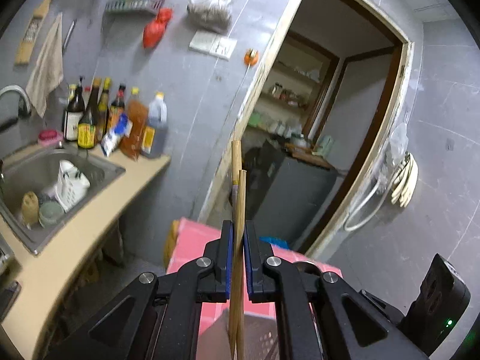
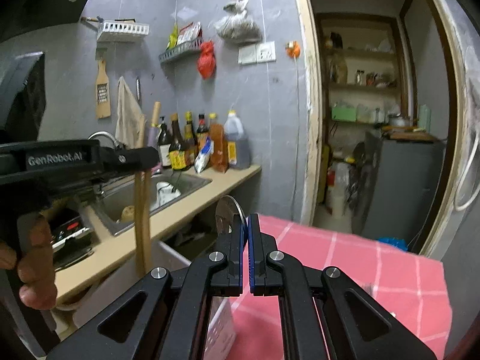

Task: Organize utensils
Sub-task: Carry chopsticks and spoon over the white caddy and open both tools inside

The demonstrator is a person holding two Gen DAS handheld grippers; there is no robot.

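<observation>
My left gripper [image 1: 238,234] is shut on a pair of wooden chopsticks [image 1: 238,192] that stick up past its fingertips. In the right wrist view the left gripper [image 2: 144,162] is at the left, with the chopsticks [image 2: 141,219] hanging down from it above the counter edge. My right gripper [image 2: 248,228] is shut on a metal spoon [image 2: 227,214]; its bowl stands up just left of the fingertips. A white perforated utensil holder [image 2: 220,333] sits below the right gripper, on the pink checked tablecloth [image 2: 345,267]. The holder also shows under the left gripper [image 1: 261,339].
A beige counter [image 2: 192,207] holds a steel sink [image 1: 45,168] with dishes in it and a row of sauce bottles [image 1: 117,120]. An open doorway [image 2: 375,120] leads to a shelved pantry. Racks, a grater and a towel hang on the grey wall.
</observation>
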